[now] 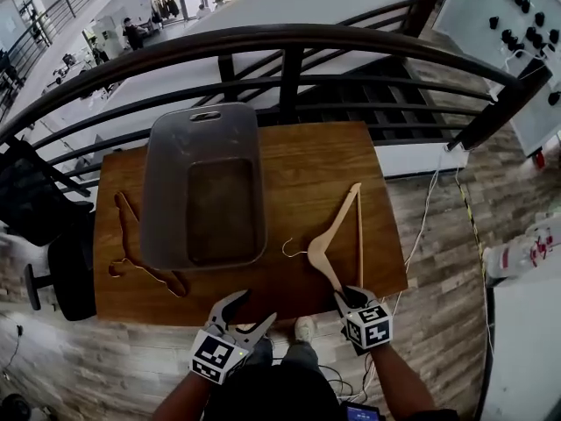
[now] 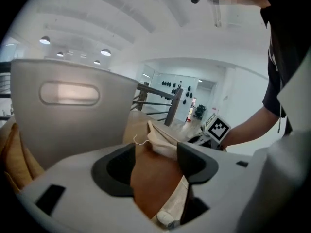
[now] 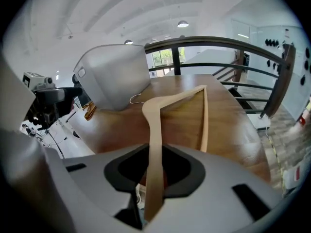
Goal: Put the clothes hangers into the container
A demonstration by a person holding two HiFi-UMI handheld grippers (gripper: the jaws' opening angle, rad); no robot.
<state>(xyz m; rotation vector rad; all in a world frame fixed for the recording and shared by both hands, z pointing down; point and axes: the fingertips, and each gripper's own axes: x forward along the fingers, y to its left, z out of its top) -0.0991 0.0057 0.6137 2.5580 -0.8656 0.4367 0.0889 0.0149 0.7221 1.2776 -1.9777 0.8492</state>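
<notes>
Tip-only pinch: right hand-held gripper (image 3: 154, 171) holds pale wooden clothes hanger (image 3: 153, 130); it could swivel, snagging grey plastic container (image 1: 237, 112); left hand-held gripper (image 2: 155, 164) gapes empty.

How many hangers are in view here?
2. A light hanger on the table's right side, in the right gripper; a darker hanger left of the bin. None visible inside it.

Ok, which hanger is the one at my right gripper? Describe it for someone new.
On the wooden table, look right of the grey plastic container. The light wooden hanger is there, one arm end in the right gripper; the other hanger, left of the container, is darker.
</notes>
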